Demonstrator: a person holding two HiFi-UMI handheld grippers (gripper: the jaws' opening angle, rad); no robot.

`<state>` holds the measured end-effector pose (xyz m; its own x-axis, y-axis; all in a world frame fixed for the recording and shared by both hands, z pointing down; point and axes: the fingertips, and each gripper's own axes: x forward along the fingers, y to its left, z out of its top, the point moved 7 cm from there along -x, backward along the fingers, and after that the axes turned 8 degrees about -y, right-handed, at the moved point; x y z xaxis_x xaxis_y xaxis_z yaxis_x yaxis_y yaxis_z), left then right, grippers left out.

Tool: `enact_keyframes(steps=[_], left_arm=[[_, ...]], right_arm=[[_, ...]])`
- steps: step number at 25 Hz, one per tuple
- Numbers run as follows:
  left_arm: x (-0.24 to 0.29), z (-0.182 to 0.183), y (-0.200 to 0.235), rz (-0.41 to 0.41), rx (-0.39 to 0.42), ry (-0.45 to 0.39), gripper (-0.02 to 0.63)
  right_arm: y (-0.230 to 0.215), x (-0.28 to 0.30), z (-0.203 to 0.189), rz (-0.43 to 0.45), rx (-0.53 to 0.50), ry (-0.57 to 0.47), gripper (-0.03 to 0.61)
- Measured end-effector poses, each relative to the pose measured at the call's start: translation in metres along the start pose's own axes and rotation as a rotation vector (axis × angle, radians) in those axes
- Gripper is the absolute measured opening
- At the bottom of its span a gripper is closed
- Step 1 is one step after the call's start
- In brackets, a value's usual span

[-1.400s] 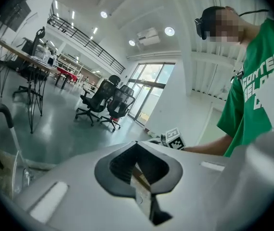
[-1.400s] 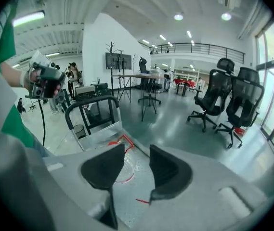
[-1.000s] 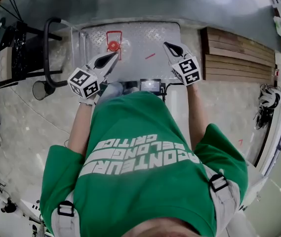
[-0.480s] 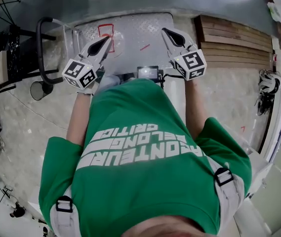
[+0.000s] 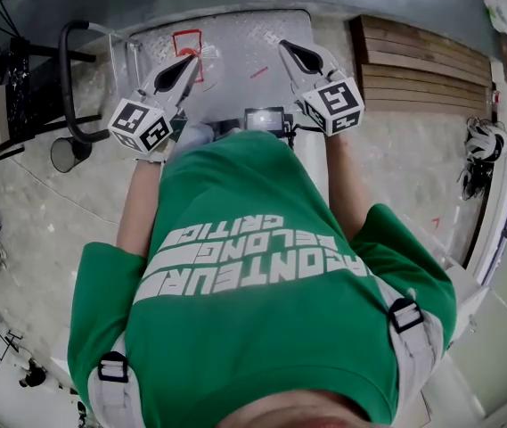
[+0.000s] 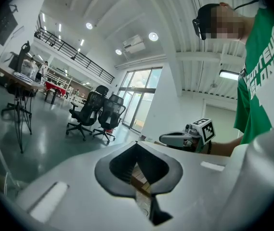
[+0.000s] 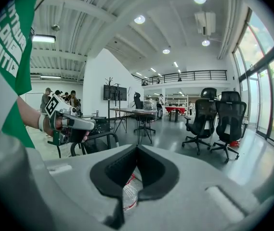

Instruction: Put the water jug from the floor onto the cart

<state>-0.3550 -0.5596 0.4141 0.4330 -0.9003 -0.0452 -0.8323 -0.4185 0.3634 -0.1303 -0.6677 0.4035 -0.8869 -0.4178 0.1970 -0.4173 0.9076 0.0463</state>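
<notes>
The clear water jug [image 5: 198, 59], marked in red, sits on the cart's metal deck [image 5: 249, 38] near the handle end. My left gripper [image 5: 191, 62] hangs shut just over the jug, with nothing between its jaws. My right gripper [image 5: 284, 48] is also shut and empty, held over the deck to the jug's right. In the right gripper view, the jug [image 7: 128, 194] shows low through the gap under the right gripper's [image 7: 137, 149] jaws. The left gripper view shows the left gripper's [image 6: 137, 144] tips meeting.
The cart's black handle [image 5: 66, 83] curves at the left. Wooden planks [image 5: 422, 65] lie on the floor right of the cart. Stands and chairs [image 5: 12, 78] crowd the far left. Office chairs [image 7: 216, 117] and tables stand farther off in the hall.
Both grippers have risen and moved farther over the cart deck, the right one more. The jug has stayed on the cart. Both pairs of jaws have stayed shut.
</notes>
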Motion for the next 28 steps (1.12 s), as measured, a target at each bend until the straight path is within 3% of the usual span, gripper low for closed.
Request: enact_keyframes(steps=[28], left_arm=[[-0.006,0.000,0.007,0.023,-0.008,0.000,0.015]], right_arm=[[0.007,0.012,-0.002,0.020,-0.007,0.012,-0.008]])
